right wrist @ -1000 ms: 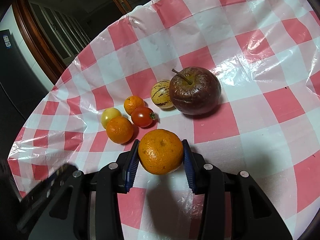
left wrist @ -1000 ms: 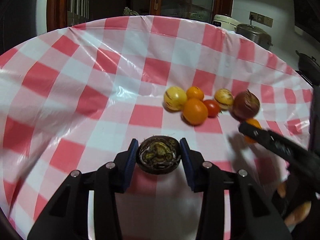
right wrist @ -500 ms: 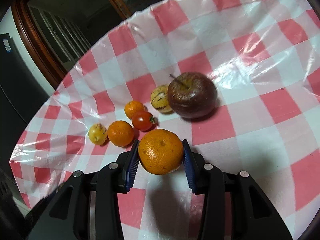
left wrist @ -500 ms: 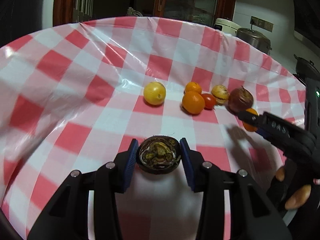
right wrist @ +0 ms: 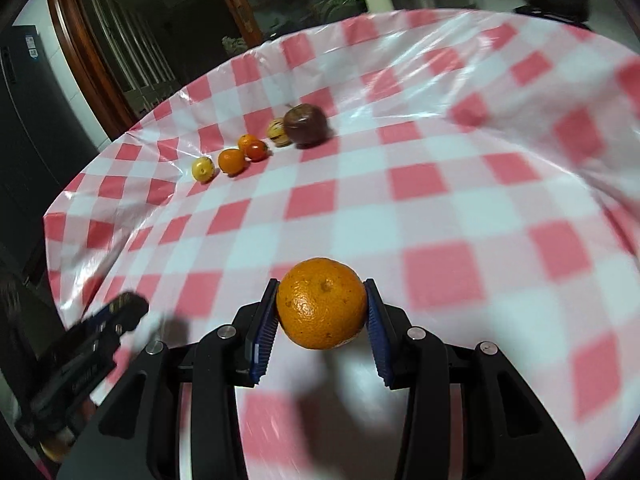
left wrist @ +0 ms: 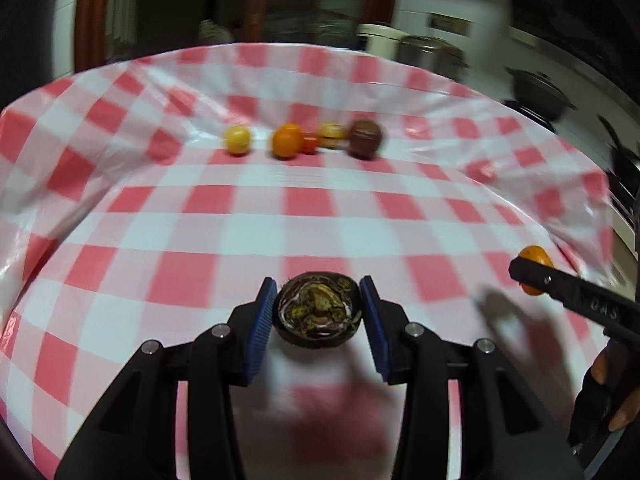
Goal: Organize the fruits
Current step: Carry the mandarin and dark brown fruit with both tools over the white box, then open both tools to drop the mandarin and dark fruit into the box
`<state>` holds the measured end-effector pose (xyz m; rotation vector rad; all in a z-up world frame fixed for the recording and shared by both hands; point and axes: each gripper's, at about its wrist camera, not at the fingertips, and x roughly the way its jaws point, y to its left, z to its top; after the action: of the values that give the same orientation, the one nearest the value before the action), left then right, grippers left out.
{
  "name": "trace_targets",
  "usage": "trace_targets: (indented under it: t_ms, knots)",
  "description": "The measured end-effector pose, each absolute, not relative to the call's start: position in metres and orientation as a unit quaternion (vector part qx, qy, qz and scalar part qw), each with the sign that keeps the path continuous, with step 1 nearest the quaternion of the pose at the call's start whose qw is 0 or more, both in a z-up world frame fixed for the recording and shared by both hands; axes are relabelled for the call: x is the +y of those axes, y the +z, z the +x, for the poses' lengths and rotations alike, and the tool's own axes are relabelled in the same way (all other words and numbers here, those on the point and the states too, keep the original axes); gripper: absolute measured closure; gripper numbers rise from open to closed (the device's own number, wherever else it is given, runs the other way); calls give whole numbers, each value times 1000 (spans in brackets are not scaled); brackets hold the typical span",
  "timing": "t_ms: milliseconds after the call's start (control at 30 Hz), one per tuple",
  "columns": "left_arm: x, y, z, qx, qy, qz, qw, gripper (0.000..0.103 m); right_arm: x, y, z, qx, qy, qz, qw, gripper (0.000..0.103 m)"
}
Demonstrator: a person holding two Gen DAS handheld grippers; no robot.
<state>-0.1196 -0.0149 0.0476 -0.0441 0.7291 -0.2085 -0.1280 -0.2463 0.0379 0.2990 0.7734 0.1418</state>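
On my left wrist view, the left gripper (left wrist: 318, 314) sits at lower centre, its blue pads clamped on a dark halved fruit (left wrist: 318, 312) with a mottled yellow-brown inside; far up the red-checked tablecloth (left wrist: 200, 240), a row runs from a yellow fruit (left wrist: 238, 139) through an orange (left wrist: 287, 141), a small tomato (left wrist: 309, 143) and a striped pale fruit (left wrist: 331, 134) to a dark brown fruit (left wrist: 364, 138); at the right edge I see the right gripper (left wrist: 532, 270); on my right wrist view its pads pinch a large orange (right wrist: 321, 303) at lower centre.
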Motion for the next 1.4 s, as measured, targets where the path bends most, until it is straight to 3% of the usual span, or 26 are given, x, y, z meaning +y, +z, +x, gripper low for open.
trace_targets:
  t_ms: [500, 833, 1200, 1400]
  knots:
    - [-183, 47, -221, 369, -296, 95, 876, 60, -366, 33, -307, 345, -11, 157, 925, 62]
    - [-288, 23, -313, 377, -437, 205, 790, 60, -449, -23, -417, 373, -118, 198, 899, 62]
    - [-374, -75, -398, 400, -521, 382, 650, 60, -493, -130, -422, 517, -198, 197, 809, 62]
    - [-397, -134, -412, 412, -527, 467, 577, 60, -483, -156, -436, 570, -191, 170, 781, 62]
